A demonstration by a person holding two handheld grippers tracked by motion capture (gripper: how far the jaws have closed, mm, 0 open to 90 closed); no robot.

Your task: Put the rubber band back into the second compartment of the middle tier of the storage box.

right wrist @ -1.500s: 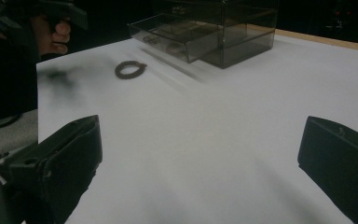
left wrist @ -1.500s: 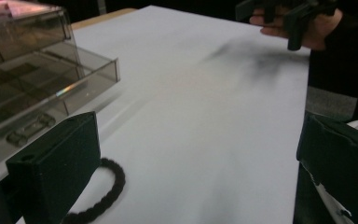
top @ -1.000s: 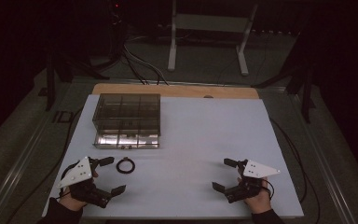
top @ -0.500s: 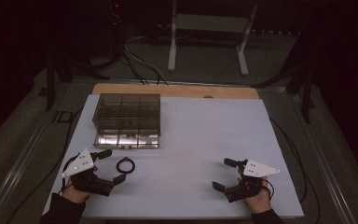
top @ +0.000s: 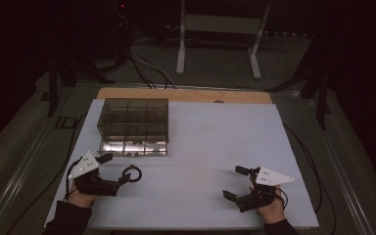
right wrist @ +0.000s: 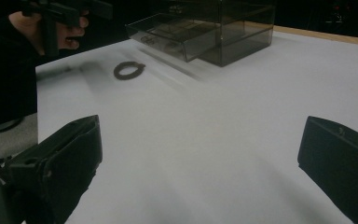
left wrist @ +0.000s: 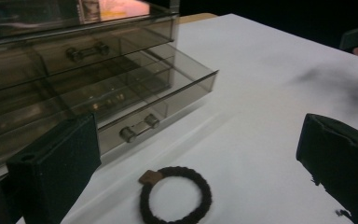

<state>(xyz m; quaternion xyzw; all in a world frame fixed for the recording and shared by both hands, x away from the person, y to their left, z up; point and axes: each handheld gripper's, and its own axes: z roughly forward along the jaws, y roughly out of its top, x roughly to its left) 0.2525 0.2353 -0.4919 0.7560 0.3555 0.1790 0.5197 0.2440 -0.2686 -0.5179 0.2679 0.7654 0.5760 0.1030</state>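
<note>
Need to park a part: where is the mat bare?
Bare: the wide stretch right of the drawer box, and the middle between both tongs, left and right. Crowded: near-left corner, where the hair tie lies between the open drawer and left tongs.

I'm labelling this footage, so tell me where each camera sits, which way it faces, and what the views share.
High view: fixed above the person's side, looking forward and down on the white table; both hands, left gripper and right gripper enter at the bottom.
Left gripper view: rides the left gripper, facing the dark braided hair tie and smoky clear plastic drawer box; its open jaws frame the tie.
Right gripper view: rides the right gripper, looking across the table; open jaws.
All share the tie and box.
</note>
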